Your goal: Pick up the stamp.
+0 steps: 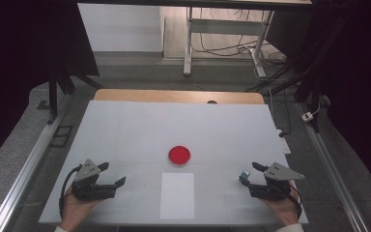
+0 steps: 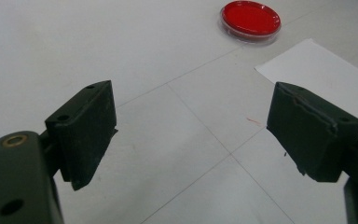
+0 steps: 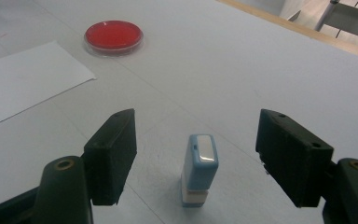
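Blue stamp (image 3: 199,171): upright on table (image 1: 125,130), between wide-open jaws of right gripper (image 3: 196,158), untouched. Step: pre-grasp. Next: close squarely, lift toward red ink pad (image 3: 113,36), paper sheet (image 3: 23,79). Left gripper (image 2: 191,135): wide, idle.

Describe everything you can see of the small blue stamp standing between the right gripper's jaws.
The stamp is a small, plastic-looking block: a light blue upper body with a glossy pale panel on top, over a white base. It stands upright on the white table, between the open jaws of the right gripper, which stand apart from it on either side. Only the table touches it. The high view shows it near the table's right front.
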The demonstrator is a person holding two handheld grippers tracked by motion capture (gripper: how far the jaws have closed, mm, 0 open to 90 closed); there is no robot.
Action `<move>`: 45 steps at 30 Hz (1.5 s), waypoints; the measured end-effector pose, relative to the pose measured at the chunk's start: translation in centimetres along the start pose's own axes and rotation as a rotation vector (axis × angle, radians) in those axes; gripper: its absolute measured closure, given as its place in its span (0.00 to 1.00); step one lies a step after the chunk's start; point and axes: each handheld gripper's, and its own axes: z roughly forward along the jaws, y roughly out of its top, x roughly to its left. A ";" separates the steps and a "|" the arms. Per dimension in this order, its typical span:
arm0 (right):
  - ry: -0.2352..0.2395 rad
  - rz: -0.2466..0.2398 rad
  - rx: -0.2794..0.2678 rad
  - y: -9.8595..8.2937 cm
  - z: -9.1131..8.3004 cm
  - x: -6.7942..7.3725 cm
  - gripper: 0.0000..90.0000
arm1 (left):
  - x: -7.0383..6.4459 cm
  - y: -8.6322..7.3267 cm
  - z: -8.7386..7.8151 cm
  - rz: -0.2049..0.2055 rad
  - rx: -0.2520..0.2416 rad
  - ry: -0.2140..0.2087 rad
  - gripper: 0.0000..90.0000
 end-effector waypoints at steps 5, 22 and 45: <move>-0.007 -0.003 0.017 0.8 -0.1 0.2 0.34 | 0.0 -0.1 0.1 -0.001 0.003 0.001 0.18; 0.000 -0.003 0.153 5.2 0.8 0.1 0.35 | -0.1 -0.2 0.2 0.000 0.010 -0.008 0.19; 0.006 0.076 0.302 2.4 2.0 -1.3 0.40 | -0.1 -0.5 0.8 0.015 0.033 -0.006 0.19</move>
